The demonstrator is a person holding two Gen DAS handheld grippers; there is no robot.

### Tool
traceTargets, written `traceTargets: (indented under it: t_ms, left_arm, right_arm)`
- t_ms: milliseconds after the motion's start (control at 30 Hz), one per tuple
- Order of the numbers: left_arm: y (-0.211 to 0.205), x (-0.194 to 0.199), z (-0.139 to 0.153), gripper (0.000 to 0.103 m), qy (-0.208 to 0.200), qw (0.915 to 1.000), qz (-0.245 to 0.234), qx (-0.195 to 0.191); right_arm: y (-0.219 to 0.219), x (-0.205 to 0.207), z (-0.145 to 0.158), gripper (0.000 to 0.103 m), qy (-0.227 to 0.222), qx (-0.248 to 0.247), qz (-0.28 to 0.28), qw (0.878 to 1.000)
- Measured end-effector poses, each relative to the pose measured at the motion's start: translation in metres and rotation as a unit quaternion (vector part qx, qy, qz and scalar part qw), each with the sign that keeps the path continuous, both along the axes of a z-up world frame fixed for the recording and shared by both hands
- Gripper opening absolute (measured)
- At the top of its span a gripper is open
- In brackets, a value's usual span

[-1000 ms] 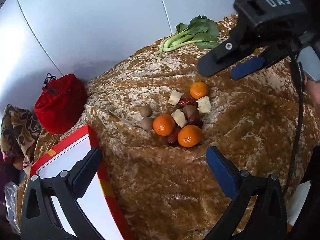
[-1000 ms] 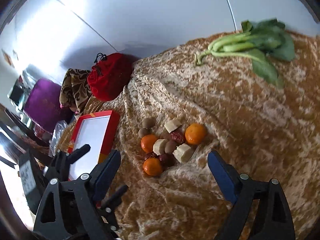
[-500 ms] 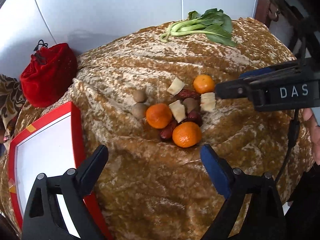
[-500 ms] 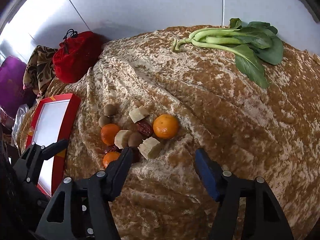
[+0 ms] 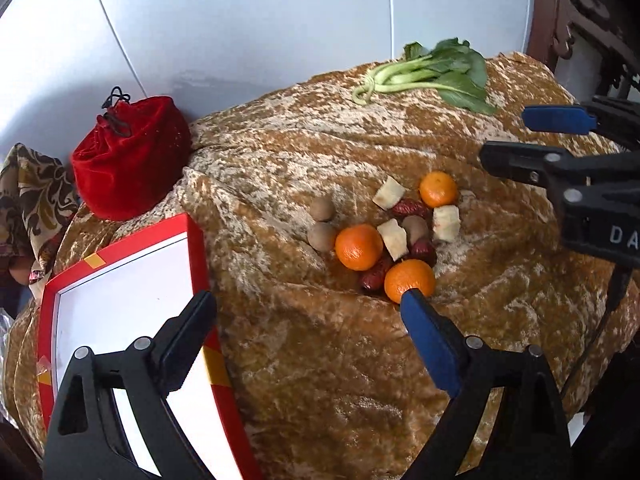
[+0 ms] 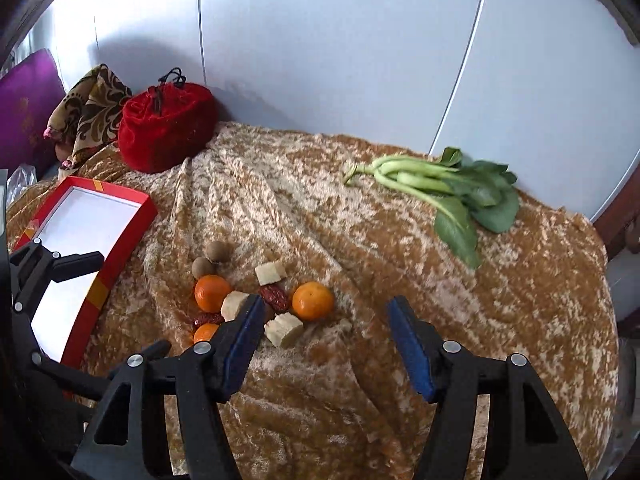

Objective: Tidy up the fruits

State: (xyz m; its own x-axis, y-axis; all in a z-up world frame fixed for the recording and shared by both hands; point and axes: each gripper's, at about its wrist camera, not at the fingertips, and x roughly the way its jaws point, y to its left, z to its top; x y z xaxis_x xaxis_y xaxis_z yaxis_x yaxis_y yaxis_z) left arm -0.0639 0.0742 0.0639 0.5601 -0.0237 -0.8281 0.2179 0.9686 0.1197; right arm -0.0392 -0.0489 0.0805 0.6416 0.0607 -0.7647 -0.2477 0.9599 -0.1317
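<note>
Both tongs hang empty over the gold cloth (image 6: pixel 460 288): left gripper (image 5: pixel 308 300) wide, right gripper (image 6: pixel 326 312) narrower. Oranges (image 6: pixel 313 301), dates (image 6: pixel 274 297), pale cubes (image 6: pixel 271 273) and brown fruits (image 6: pixel 219 249) cluster mid-cloth; red tray (image 6: pixel 132 224) at its left edge.

This looks like a lived-in home. A gold crushed-velvet cloth (image 6: pixel 400 248) drapes the surface, against a pale panelled wall (image 6: pixel 340 40). A red velvet drawstring pouch (image 6: pixel 168 132), a patterned fabric bundle (image 6: pixel 92 112) and a purple cushion (image 6: pixel 24 112) sit at one side, with dark carved wooden furniture (image 5: pixel 580 20) at the other.
</note>
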Motion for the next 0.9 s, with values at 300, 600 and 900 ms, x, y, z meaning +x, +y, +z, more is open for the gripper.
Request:
traceTargets:
  t_ms: [300,600,900]
  left_arm:
    - [-0.003,0.002,0.013,0.094,-0.017,0.9998,0.006,-0.005]
    - [0.025,0.01,0.099,0.095,-0.216,0.9523,0.163,0.14]
    - [0.004,0.028,0.138,0.096,-0.269,0.9248,0.227,0.145]
  right_arm:
    - [0.001,-0.014,0.02,0.067,-0.063,-0.011,0.007,0.998]
    - [-0.001,-0.041,0.047,0.067,-0.165,-0.017,0.015,0.986]
    - [0.061,-0.095,0.039,0.072,-0.144,-0.054,0.161,0.975]
